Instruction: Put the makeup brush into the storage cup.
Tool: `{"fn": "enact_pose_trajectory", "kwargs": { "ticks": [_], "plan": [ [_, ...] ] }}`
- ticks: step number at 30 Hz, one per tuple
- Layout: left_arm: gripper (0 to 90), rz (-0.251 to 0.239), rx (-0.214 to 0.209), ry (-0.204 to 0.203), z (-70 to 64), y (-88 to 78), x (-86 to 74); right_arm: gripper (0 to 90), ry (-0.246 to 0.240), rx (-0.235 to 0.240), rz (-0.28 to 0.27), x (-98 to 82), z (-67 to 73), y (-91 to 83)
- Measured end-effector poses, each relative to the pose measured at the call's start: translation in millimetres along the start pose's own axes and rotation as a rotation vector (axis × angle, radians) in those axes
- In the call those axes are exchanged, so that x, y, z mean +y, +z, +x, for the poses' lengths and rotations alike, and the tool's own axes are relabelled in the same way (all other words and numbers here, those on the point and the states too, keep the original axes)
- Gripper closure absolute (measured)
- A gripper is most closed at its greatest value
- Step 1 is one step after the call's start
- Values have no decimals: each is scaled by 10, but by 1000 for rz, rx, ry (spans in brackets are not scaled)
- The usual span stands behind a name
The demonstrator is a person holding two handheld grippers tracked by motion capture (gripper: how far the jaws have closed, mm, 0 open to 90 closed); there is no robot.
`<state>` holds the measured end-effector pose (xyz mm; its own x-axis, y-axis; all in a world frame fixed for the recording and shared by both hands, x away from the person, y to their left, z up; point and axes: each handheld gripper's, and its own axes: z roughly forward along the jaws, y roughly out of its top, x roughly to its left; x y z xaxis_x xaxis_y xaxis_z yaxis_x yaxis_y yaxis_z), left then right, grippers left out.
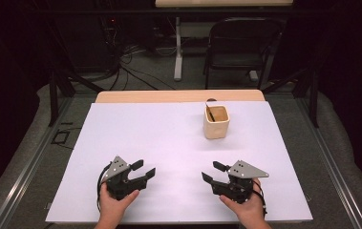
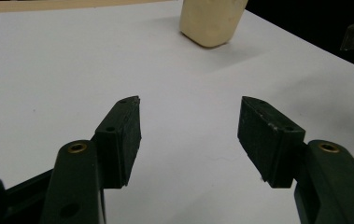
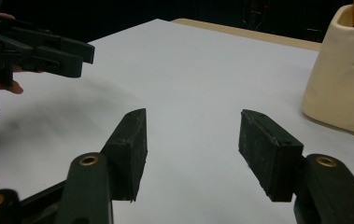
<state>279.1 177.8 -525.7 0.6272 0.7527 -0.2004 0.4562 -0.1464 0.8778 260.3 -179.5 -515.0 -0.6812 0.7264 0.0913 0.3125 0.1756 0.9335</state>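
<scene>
Cream cup (image 1: pixel 216 122) upright on white sheet (image 1: pixel 159 138), dark stick inside. Left gripper (image 1: pixel 143 171) and right gripper (image 1: pixel 214 172) well short of cup, near sheet's front edge, both gaping, empty, pointing inward; bare sheet between.

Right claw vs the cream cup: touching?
Apart. In the high view the right claw sits near the table's front edge, with bare white tabletop between it and the cream cup. The right gripper view shows nothing between its open jaws.
</scene>
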Motion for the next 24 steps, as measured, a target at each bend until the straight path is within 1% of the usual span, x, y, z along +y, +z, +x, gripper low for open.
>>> {"fn": "enact_pose_trajectory", "kwargs": {
  "ticks": [1, 3, 8, 12, 14, 16, 17, 18, 19, 20, 21, 24],
  "plan": [
    [396, 0, 2, 6, 2, -3, 3, 418, 0, -3, 3, -11, 3, 4],
    [396, -1, 2, 8, 2, -6, 5, 418, 0, -2, -10, -39, 3, 25],
    [396, -5, 6, 8, 3, -19, 15, 418, -2, -5, 2, -76, 2, 60],
    [396, -11, 7, 4, 11, -31, 20, 418, -15, -5, 15, -98, 5, 77],
    [396, -14, 8, 1, 11, -35, 20, 418, -9, -7, 4, -105, -4, 84],
    [396, -15, 8, 1, 13, -38, 22, 418, 0, -4, 15, -113, -11, 81],
    [396, -15, 8, 1, 13, -40, 23, 418, -1, -6, 13, -121, -12, 91],
    [396, -15, 8, 1, 13, -40, 23, 418, -1, -6, 22, -128, -11, 95],
    [396, -14, 9, 4, 16, -44, 26, 418, 4, -1, 18, -137, -9, 108],
    [396, -14, 9, 3, 17, -45, 27, 418, 8, 3, 27, -143, -3, 113],
    [396, -15, 10, 5, 20, -44, 28, 418, 5, 7, 23, -153, 2, 131],
    [396, -18, 9, 3, 25, -44, 30, 418, 0, 15, 43, -167, 29, 154]
  ]
}}
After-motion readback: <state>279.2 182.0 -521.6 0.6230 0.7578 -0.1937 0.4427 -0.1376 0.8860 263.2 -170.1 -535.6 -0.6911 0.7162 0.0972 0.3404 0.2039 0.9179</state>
